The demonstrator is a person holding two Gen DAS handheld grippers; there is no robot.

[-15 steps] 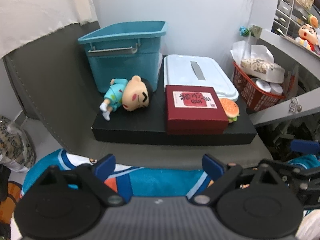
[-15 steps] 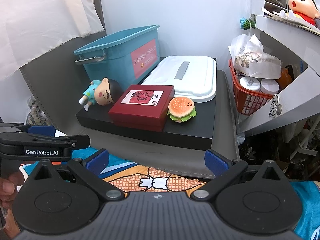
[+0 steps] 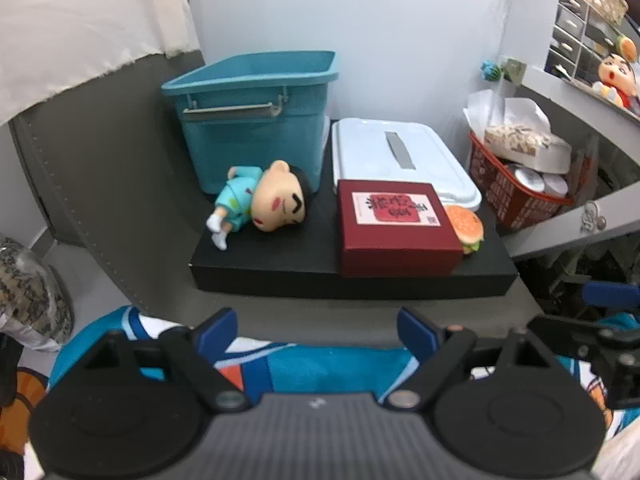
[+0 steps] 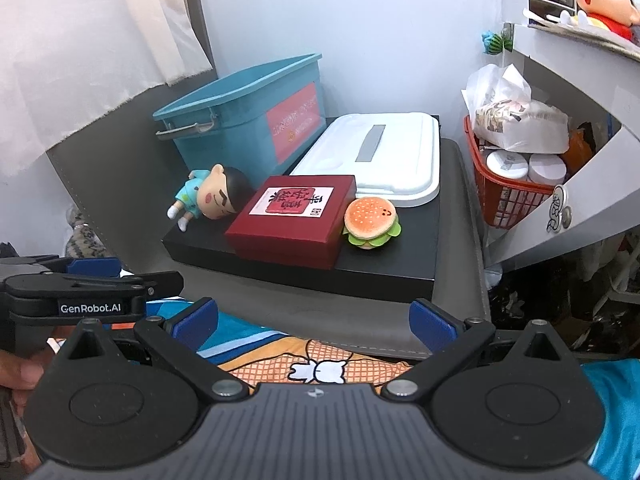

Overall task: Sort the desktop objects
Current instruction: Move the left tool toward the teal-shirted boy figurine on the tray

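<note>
Desktop objects sit on a black board [image 4: 280, 258] atop the grey pad: a doll [image 4: 208, 196] lying on its side at left, just in front of the teal bin [image 4: 244, 120]; a red box [image 4: 294, 218] mid, flat, label up; a toy burger [image 4: 371, 222] just right of the box, close to or touching it (can't tell which). Behind them lies a white lid [image 4: 384, 160], w/ a grey strip down its middle. Handling guess: doll prob light, hard plastic, big round head likely slick, so pinch across the torso [image 3: 236, 200] rather than the head. Red box looks stiff & squarish, likely widest item; take it across the short sides, jaws need near full spread. Burger looks soft/squishy & light, squeeze at the bun sides gently. Containers: teal bin stands open, inside not visible from either cam, so contents unknown; metal handle on its near end. Red basket [image 4: 508, 196] at right, off the pad, holds white-capped jars & a plastic bag w/ something packed. Left gripper [image 3: 316, 330] & right gripper [image 4: 314, 318] both hover short of the board, angled down, jaws spread wide, nothing between them. Nothing sorted yet, judging by the layout.
</note>
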